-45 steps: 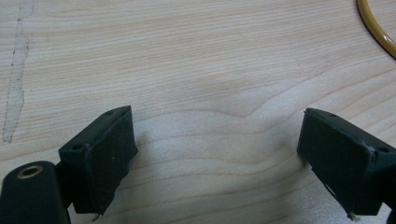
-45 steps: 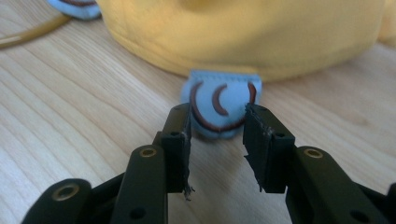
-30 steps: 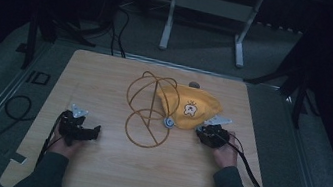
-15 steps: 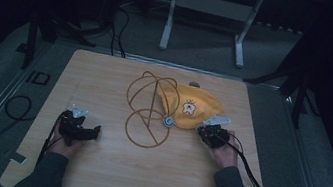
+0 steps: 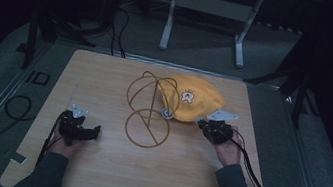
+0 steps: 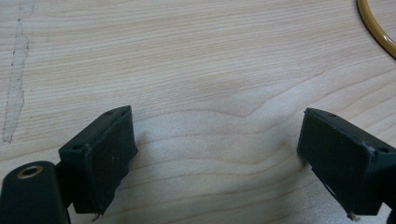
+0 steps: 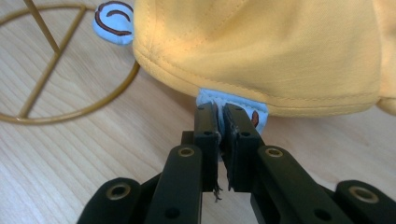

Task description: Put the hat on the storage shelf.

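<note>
A yellow cap [image 5: 193, 100] with a small cartoon badge leans against a gold wire stand [image 5: 149, 108] at the table's middle. In the right gripper view the cap [image 7: 261, 46] hangs just ahead, and my right gripper [image 7: 220, 112] is shut on the light blue tab [image 7: 233, 100] at its lower hem. Its jaws have just been closing, with that tab between them. From above, the right gripper [image 5: 202, 124] sits at the cap's near right edge. My left gripper [image 5: 90, 132] rests at the front left, jaws wide open over bare wood [image 6: 217, 149].
The stand's ring base [image 5: 148, 128] lies flat on the wooden table [image 5: 107, 74], and its arc shows in the left gripper view [image 6: 373, 28]. A second blue tab [image 7: 112, 21] hangs by the stand's wires [image 7: 70, 114]. Cables lie on the dark floor around the table.
The right gripper has closed on the cap's blue tab and risen a little, lifting the cap's near edge. The left gripper has stayed put.
</note>
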The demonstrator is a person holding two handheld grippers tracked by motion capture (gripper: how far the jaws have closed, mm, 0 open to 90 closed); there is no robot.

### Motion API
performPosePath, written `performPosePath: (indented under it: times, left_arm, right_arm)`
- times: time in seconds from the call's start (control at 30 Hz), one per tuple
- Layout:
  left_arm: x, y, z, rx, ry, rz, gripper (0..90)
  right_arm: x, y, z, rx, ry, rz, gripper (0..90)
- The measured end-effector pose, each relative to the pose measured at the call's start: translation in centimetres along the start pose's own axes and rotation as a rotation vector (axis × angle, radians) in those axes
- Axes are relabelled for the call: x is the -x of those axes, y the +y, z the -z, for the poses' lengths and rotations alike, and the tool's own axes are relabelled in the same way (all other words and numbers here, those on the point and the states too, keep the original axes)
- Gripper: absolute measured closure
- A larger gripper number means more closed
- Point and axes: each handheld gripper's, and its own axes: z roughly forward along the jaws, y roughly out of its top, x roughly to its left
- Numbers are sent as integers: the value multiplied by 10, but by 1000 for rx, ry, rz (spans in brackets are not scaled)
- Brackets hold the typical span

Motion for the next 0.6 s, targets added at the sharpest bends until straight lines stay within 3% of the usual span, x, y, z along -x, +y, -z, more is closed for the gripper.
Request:
performPosePath:
  times: [0.47, 0.6]
  left_arm:
    - [0, 0, 0, 1, 0, 1, 115]
    - [0, 0, 0, 1, 0, 0, 115]
  right_arm:
    - [8, 30, 28, 67, -40, 22, 850]
    - [15, 44, 43, 114, -64, 17, 851]
